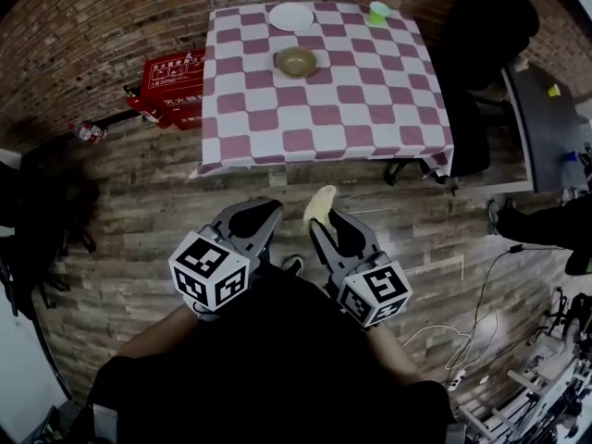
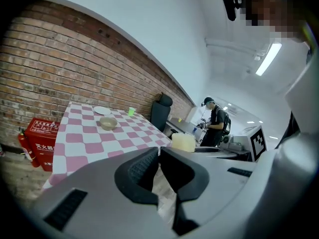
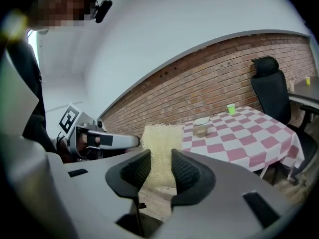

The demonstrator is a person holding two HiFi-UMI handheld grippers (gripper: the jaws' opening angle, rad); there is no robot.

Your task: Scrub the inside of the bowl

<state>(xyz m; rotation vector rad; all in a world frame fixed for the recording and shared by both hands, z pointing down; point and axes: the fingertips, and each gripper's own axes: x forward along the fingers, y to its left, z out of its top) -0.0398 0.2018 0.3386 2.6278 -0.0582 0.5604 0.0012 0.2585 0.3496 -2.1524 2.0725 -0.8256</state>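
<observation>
Ahead, floor [image 1: 268, 185] between sponge [image 1: 319, 207] and table [image 1: 324, 146]

A white plate [image 1: 291, 16] and a green cup [image 1: 377, 12] are set apart along the wall-side edge of a checked-cloth table [image 1: 324, 114], flanked by a red fire-extinguisher box [image 1: 176, 86] and a black office chair [image 1: 486, 30].

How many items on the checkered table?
3: a bowl near the middle, a white plate at the far edge, a green cup at the far right corner. None seem hidden.
</observation>
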